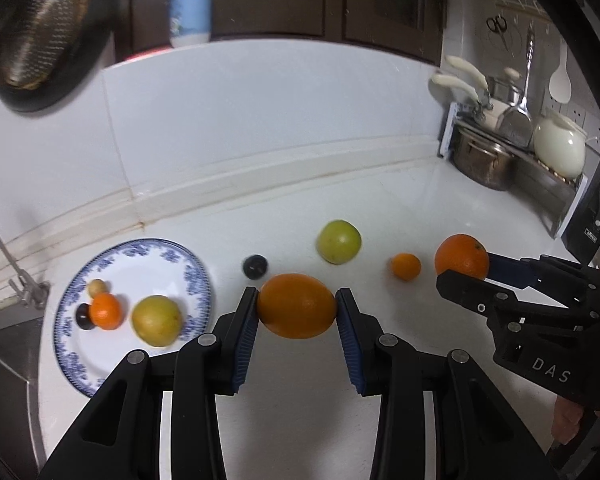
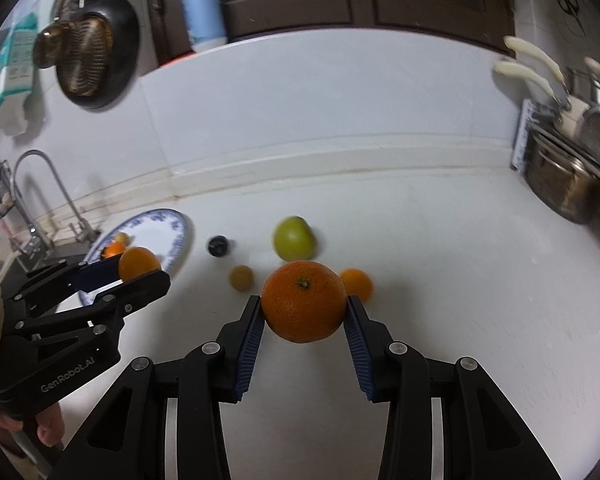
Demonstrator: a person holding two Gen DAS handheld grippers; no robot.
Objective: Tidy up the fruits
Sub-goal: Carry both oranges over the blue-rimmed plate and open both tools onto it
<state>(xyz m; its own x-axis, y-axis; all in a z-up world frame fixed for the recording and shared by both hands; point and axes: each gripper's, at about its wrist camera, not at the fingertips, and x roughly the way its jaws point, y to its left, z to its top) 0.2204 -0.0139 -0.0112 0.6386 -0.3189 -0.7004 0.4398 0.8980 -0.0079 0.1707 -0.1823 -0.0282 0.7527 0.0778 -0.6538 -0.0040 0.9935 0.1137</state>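
Observation:
My left gripper (image 1: pixel 297 312) is shut on an orange (image 1: pixel 296 305), held above the white counter just right of the blue-patterned plate (image 1: pixel 192 276). The plate holds a yellow fruit (image 1: pixel 156 320), a small mandarin (image 1: pixel 106 311), a dark plum (image 1: pixel 83 314) and a small tan fruit (image 1: pixel 97 287). My right gripper (image 2: pixel 305 312) is shut on a second orange (image 2: pixel 304 301); it also shows in the left wrist view (image 1: pixel 462 261). Loose on the counter lie a green apple (image 1: pixel 338 241), a dark plum (image 1: pixel 255 267), a small mandarin (image 1: pixel 406 266) and a small yellowish fruit (image 2: pixel 241 277).
A sink and tap (image 2: pixel 46 188) lie left of the plate. A rack with a steel pot (image 1: pixel 482 160), a white pot (image 1: pixel 559 147) and utensils stands at the back right. A dark pan (image 1: pixel 40 36) hangs on the tiled wall. A bottle (image 1: pixel 191 4) stands on the ledge.

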